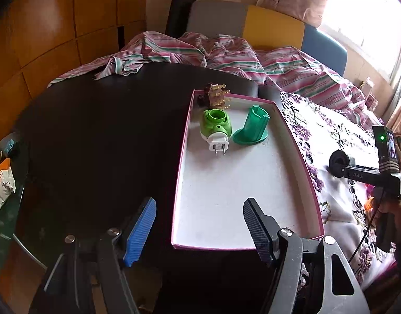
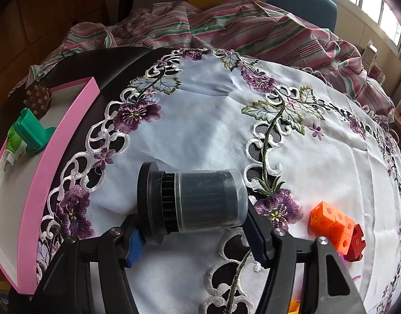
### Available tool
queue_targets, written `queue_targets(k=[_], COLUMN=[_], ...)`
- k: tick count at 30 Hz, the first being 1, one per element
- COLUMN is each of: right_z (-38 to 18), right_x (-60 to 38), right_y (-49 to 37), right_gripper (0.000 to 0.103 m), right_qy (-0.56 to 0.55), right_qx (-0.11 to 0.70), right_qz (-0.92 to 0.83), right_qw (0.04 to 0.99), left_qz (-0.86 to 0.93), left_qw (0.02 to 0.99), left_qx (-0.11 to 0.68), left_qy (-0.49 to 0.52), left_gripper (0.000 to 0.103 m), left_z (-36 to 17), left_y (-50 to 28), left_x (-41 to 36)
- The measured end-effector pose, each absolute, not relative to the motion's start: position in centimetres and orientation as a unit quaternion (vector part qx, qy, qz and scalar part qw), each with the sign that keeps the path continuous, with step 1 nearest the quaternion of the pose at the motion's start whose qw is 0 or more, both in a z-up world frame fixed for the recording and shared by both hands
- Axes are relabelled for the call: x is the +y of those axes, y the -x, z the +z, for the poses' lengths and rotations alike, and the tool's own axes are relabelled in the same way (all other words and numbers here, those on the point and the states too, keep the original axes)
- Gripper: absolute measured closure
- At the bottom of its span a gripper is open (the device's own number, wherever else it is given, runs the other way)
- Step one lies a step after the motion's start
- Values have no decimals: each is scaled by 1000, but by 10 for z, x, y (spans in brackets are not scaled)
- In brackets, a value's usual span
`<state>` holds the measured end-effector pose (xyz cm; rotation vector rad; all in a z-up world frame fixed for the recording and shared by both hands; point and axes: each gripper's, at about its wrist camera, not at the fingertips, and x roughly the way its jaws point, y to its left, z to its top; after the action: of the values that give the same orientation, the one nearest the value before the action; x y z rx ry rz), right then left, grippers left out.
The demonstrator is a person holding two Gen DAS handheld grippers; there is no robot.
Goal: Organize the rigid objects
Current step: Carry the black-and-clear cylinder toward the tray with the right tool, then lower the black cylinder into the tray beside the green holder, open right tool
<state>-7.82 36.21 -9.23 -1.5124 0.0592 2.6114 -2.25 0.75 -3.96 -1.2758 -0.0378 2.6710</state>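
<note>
My right gripper (image 2: pixel 192 238) is shut on a black cylinder with a clear cap (image 2: pixel 200 201), held sideways above the embroidered cloth (image 2: pixel 200 120). In the left wrist view that same black cylinder (image 1: pixel 340 163) shows at the right, in the right gripper held by a hand. My left gripper (image 1: pixel 199 225) hangs open and empty over the near end of the pink-rimmed white tray (image 1: pixel 226 188). At the tray's far end lie a green plug-in device (image 1: pixel 216 128), a dark green flanged tube (image 1: pixel 254 128) and a brown studded piece (image 1: pixel 216 96).
Orange and red cubes (image 2: pixel 334 225) sit on the cloth at the right. The dark round table (image 1: pixel 100 130) is bare left of the tray. A striped crumpled fabric (image 1: pixel 226 49) lines the far edge. A snack bag (image 1: pixel 1 185) lies at the far left.
</note>
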Motion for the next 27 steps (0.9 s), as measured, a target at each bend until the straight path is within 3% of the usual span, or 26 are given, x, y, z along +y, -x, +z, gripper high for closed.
queue_targets(k=[8,17,22,27], right_z=[-57,-7,-18,-53], right_x=[337,224,160,139], right_y=[66,53,71,117], right_gripper=[38,38,38,38], right_qy=[477,435,457,506], right_qx=[17,-37,-66,-67], right_qz=[878,892,869,846], right_qw=[32,-122,-176,-154], left_qz=[898,896,897,895], left_qw=[93,87,81,77], left_qx=[-18,-34,-45,-52], left_qy=[431,434,433,437], left_gripper=[33,33,33,33], left_z=[-42,-46,-45,-48], left_y=[25,27,28,31], left_x=[3,-10,-20,-27])
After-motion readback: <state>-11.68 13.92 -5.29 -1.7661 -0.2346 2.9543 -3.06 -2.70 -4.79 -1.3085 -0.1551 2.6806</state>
